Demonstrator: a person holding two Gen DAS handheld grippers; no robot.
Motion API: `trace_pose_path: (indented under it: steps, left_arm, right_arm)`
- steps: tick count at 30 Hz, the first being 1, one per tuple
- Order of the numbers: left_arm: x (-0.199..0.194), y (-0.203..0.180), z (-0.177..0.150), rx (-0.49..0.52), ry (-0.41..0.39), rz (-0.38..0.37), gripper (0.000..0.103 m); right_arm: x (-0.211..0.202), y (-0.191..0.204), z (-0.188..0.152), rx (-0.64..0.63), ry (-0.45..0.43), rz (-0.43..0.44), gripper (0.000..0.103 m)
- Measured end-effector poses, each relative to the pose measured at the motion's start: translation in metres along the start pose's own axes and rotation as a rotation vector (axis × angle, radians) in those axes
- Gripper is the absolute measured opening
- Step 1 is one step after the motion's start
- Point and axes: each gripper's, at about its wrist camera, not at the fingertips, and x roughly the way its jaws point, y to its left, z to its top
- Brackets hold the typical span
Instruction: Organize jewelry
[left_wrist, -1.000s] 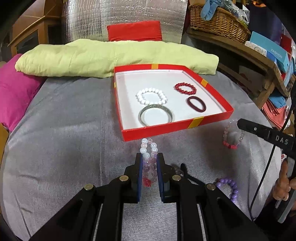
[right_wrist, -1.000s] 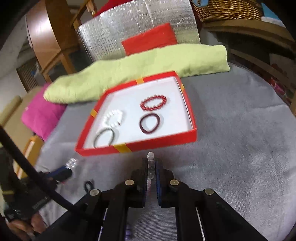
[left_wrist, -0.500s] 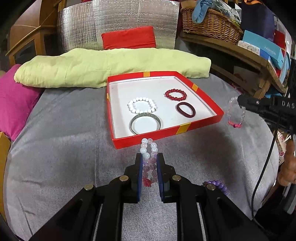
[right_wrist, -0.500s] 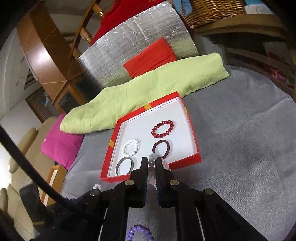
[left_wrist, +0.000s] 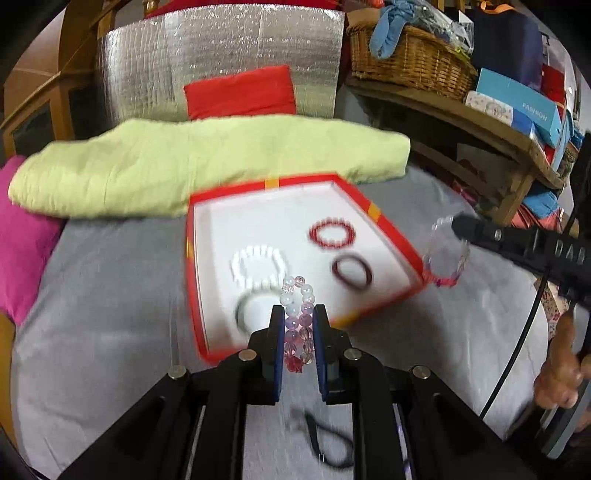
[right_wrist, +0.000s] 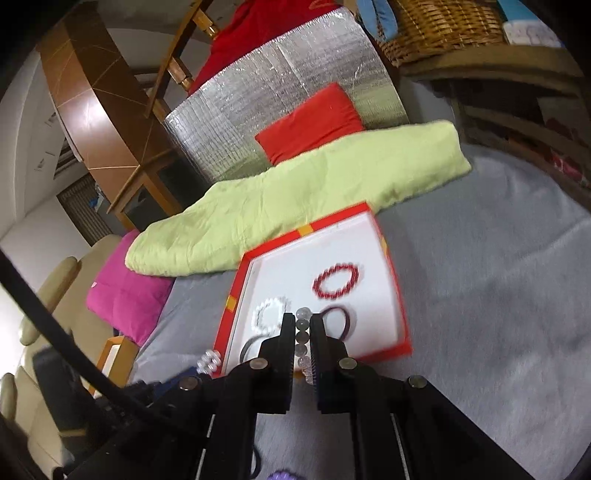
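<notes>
Holding four bracelets already, the red tray (left_wrist: 388, 225) awaits two more, the left hand-held gripper (left_wrist: 298, 332) clenched on a pink-and-white bead bracelet (left_wrist: 297, 321) and the right hand-held gripper (right_wrist: 302, 332) on a clear bead bracelet (right_wrist: 303, 334), both above its near edge.

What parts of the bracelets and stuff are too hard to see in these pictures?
- Grey bangle: left wrist view, blurred, partly behind the left gripper.
- Purple bracelet: right wrist view, cut off by the bottom edge.
- Clear bracelet: right wrist view, mostly hidden inside the right gripper.
</notes>
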Motion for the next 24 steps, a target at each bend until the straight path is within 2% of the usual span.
trace_pose_path:
  steps: [4,9,12,18,24]
  left_arm:
    - [0.008,0.002,0.03,-0.004,-0.036,-0.029,0.015]
    - [0.031,0.007,0.052,-0.016,-0.045,-0.052,0.015]
    - [0.053,0.009,0.056,-0.033,-0.028,-0.078,0.015]
    - [0.094,0.004,0.05,-0.029,0.052,-0.145,0.015]
    - [0.108,0.003,0.047,-0.038,0.088,-0.176,0.015]
  right_arm:
    - [0.012,-0.008,0.016,0.031,-0.012,0.013,0.009]
    - [0.04,-0.018,0.042,0.067,-0.011,0.058,0.009]
    - [0.063,-0.02,0.054,0.102,0.004,0.093,0.009]
    - [0.113,-0.025,0.077,0.135,0.027,0.089,0.009]
    - [0.159,-0.034,0.094,0.182,0.06,0.096,0.009]
